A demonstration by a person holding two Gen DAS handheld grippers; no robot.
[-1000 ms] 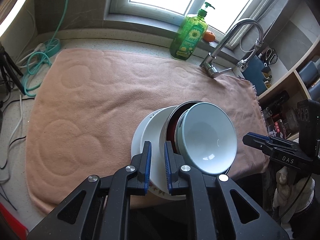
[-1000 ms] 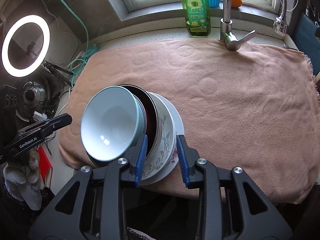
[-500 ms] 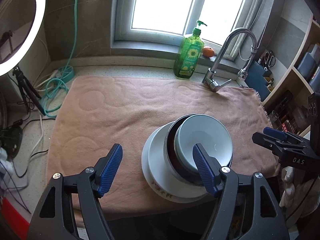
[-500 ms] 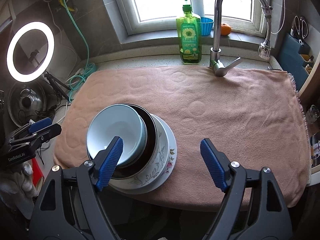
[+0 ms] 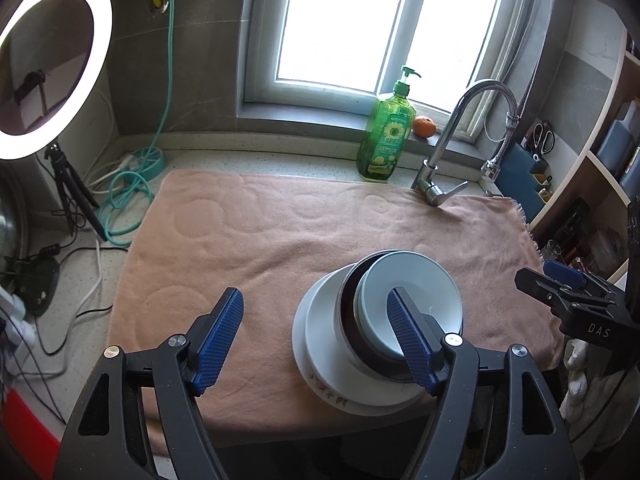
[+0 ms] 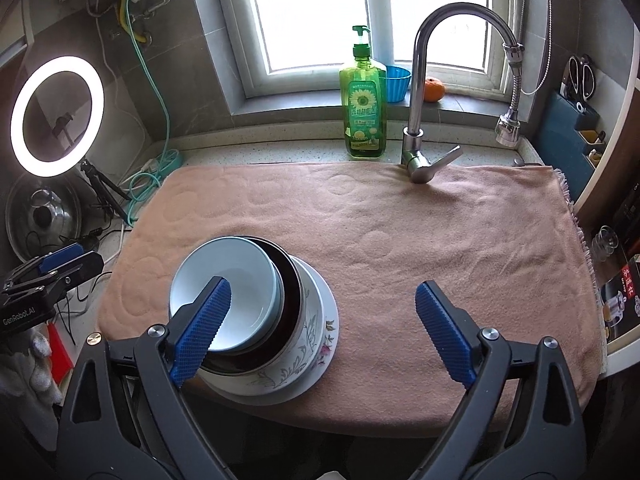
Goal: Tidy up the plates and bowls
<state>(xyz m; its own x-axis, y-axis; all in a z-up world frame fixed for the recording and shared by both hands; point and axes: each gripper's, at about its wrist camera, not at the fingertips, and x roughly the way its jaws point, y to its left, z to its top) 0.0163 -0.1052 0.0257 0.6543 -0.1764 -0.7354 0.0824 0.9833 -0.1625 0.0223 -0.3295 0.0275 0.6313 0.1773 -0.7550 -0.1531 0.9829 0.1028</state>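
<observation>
Item: nested crockery stack, set near the front edge of a peach terry towel [image 6: 400,240] embossed with circles. Top to bottom: a pale blue glazed bowl [image 6: 228,280], a dark glossy bowl [image 6: 290,280], a white floral bowl [image 6: 296,344] and a white floral-rimmed plate [image 6: 330,324]; all round, smooth and hard. The left gripper [image 5: 316,340] and the right gripper [image 6: 324,332] are both released, their jaws having just been opening, with nothing clamped; each ribbed blue pad nearest the stack is seen in front of the pale bowl. Risks, as judged: the bowls sit off-centre, so the stack could be tipped or slid by a brushing pad; the soft towel gives an uneven footing, and the counter edge is near.
</observation>
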